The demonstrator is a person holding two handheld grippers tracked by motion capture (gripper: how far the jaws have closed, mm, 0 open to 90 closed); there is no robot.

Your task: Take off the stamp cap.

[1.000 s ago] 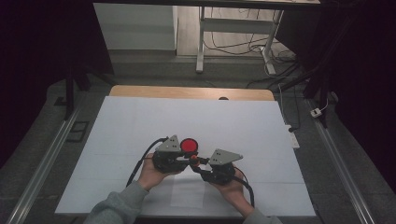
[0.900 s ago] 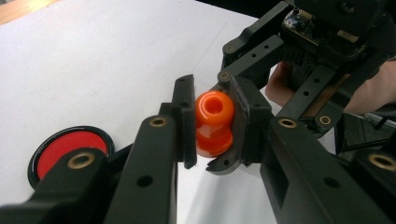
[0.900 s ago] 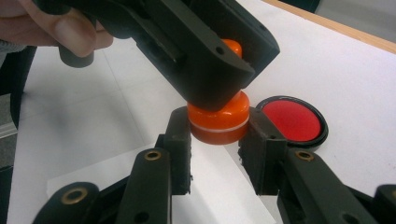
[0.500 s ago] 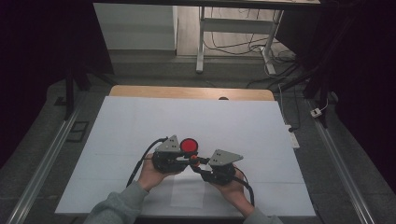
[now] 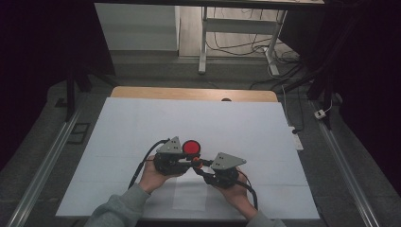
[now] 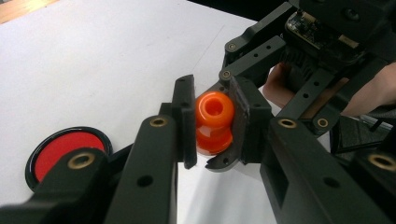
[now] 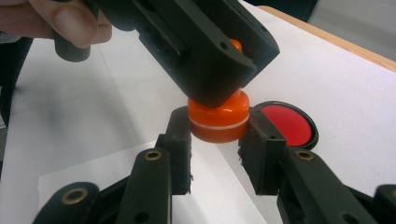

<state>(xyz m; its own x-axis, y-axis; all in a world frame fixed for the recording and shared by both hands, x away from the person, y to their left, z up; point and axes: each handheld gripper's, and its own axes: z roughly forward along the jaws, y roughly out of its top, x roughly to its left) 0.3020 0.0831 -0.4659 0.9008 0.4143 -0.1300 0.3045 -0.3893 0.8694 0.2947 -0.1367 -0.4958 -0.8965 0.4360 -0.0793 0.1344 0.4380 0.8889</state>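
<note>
While the two grippers meet low in the middle of the high view, lots of bare white table (image 5: 142, 123) lies open on the left side of the frame, up to its left edge and the grey rail beside it. Left of middle, the left gripper (image 5: 176, 161) sits in the person's left hand (image 5: 150, 176). In the left gripper view its two black pads pinch the top part of a small orange piece (image 6: 214, 122), which has a round hole in its top. Just above the grippers in the high view rests a round red lid with a black rim (image 5: 191, 147), flat on the table and near the orange piece. A little right of middle, the right gripper (image 5: 208, 169) is held by the right hand (image 5: 236, 194). In the right gripper view its pads press on the wide lower part of the orange piece (image 7: 218, 119), one on each side, with the left gripper's jaw over the top. More white table stretches to the right edge, and a strip of wood shows along the far edge at the top.
</note>
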